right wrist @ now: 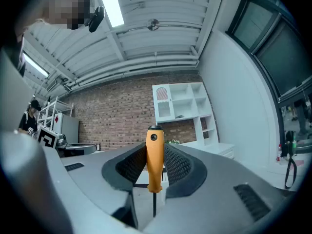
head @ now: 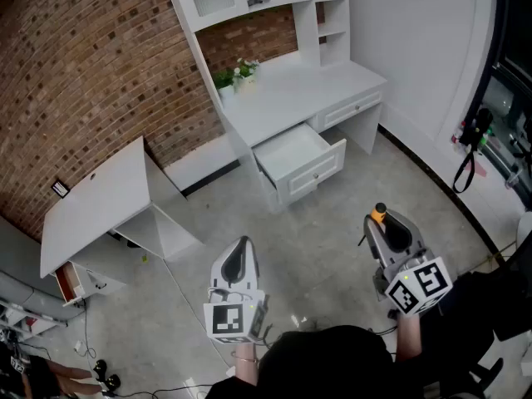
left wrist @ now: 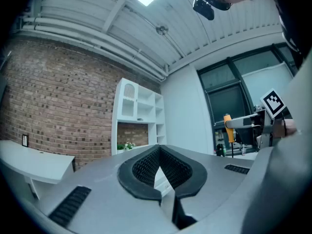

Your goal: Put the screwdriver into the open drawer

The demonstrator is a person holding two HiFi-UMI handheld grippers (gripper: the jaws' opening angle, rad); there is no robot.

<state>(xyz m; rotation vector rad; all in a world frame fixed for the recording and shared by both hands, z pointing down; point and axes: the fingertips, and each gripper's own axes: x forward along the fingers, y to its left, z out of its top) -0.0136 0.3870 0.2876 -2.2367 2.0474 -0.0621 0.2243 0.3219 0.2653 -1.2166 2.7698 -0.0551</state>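
In the head view I am holding two hand-held grippers well back from the one open drawer (head: 293, 153). In the left gripper view, my left hand-held gripper (left wrist: 158, 149) is showing jaws pressed together, empty. In the right gripper view, my right hand-held gripper (right wrist: 155, 147) is pinching the one screwdriver (right wrist: 154, 165) upright by its handle; gripped so narrowly, it could twist loose short of that drawer.

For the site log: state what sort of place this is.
Likely a mock home-office set inside a lab or studio: a white desk with shelves and an open drawer stands against a brick wall, yet the floor is bare concrete and exposed pipes run under the ceiling.
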